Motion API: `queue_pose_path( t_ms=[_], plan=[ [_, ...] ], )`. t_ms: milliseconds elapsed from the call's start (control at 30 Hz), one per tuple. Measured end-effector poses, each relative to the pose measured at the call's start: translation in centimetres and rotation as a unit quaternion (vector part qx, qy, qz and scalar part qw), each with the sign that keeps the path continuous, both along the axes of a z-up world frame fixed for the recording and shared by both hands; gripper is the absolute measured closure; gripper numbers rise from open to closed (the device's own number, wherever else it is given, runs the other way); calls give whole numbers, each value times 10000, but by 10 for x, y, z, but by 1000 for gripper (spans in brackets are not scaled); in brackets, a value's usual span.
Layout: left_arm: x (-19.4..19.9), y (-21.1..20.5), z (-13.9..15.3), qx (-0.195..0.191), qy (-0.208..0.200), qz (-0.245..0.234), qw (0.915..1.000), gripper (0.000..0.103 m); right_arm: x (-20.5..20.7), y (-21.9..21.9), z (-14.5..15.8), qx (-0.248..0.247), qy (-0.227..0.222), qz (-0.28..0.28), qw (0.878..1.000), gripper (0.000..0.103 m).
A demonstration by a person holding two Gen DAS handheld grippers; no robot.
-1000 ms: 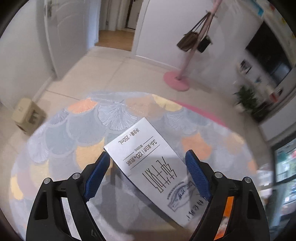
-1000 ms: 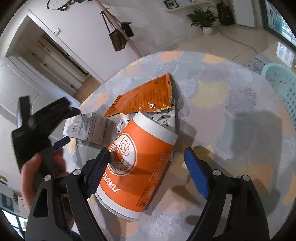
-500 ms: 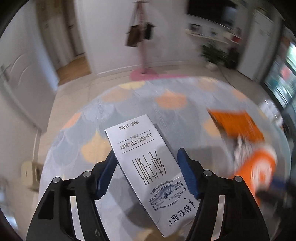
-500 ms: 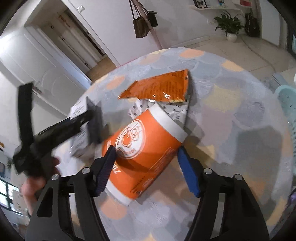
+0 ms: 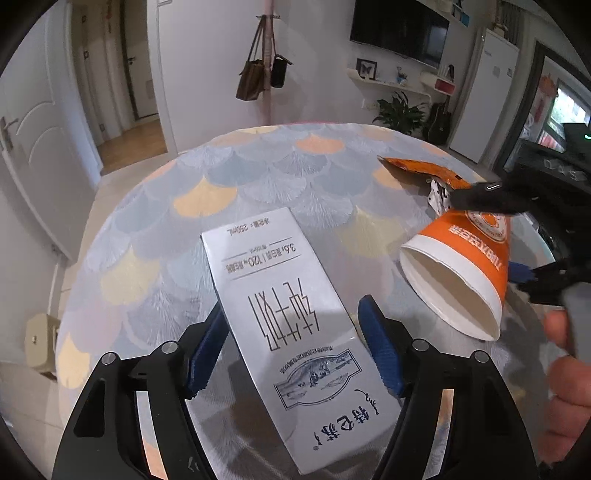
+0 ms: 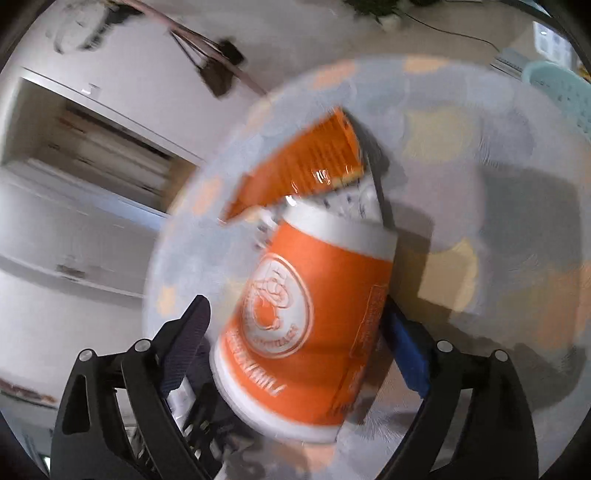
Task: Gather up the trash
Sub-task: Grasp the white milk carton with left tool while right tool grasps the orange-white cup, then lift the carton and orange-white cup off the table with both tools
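left gripper (image 5: 291,306): mine, narrowed onto the milk carton (image 5: 295,350). Both blue pads sit on its long edges; the jaws have just eased open a touch, carton between them.
milk carton: silver-white, black print upside down to my view. It runs from 6 o'clock up toward 12, tilted slightly to 11, far end over the table.
right gripper (image 6: 295,302): mine, at its widest, and the jaws have just been opening. The paper cup (image 6: 306,325) is between them.
right pads: the pad at 3 o'clock looks to be against the cup wall. There's a thin gap at the 9 o'clock pad. The frame is blurred, so I can't confirm a grip.
paper cup: orange with white bands and a round logo, lying tilted. In the left wrist view it's at 3 o'clock with its open mouth facing me, bracketed by the right gripper's fingers.
my hand (image 5: 569,369): at 4 o'clock in the left wrist view, on the right gripper's handle.
orange wrapper (image 6: 314,162): flat on the table at 12 o'clock of the cup, just beyond its far rim. It's at 2 o'clock in the left wrist view.
white patterned wrapper (image 6: 351,199): between cup and orange wrapper, partly under both.
table (image 5: 258,177): round, with a fan-scale cloth in grey, blue and peach.
teal basket (image 6: 565,92): at 2 o'clock in the right wrist view, off the table's edge.
coat stand (image 5: 267,74): pink pole at 12 o'clock past the table, two bags hanging on it.
TV (image 5: 399,29): on the wall at 1 o'clock.
plant (image 5: 399,109): below the TV.
door (image 5: 33,147): white, at 9 o'clock.
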State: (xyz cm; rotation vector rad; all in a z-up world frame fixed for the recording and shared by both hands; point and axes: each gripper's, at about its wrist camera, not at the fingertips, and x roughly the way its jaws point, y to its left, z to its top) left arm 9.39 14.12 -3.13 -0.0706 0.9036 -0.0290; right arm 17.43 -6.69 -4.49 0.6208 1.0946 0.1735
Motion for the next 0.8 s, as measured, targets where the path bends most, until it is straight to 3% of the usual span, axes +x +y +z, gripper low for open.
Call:
queue_pose_path(
  t_ms=[100, 200, 267, 367, 500, 633, 700, 800],
  plan=[
    [-2, -1, -2, -15, 4, -51, 10000, 34, -2, 23, 4, -523, -72, 295, 9982, 18],
    [-6, -1, -4, -14, 50, -113, 9999, 33, -11, 35, 6, -1186, -183, 783, 9897, 29],
    [-11, 2, -6, -34, 133, -137, 9998, 34, -18, 35, 8, -1338, -216, 1068, 9850, 42],
    [-18, 4, -8, -52, 206, -166, 9996, 36, -32, 29, 11, -1601, -288, 1477, 9756, 48],
    [-23, 2, -8, -70, 222, -212, 9995, 41, -62, 13, 17, -2135, -593, 2041, 9535, 51],
    [-27, -2, -7, -207, 235, -208, 9993, 47, -89, 11, 25, -3195, -1064, 2434, 9096, 53],
    [-28, -6, -8, -149, 233, -195, 9994, 47, -95, 8, 26, -3279, -1121, 2523, 9035, 53],
    [-26, -13, -11, 74, 251, -123, 9996, 47, -93, 4, 22, -3188, -1115, 2472, 9082, 55]
  ],
)
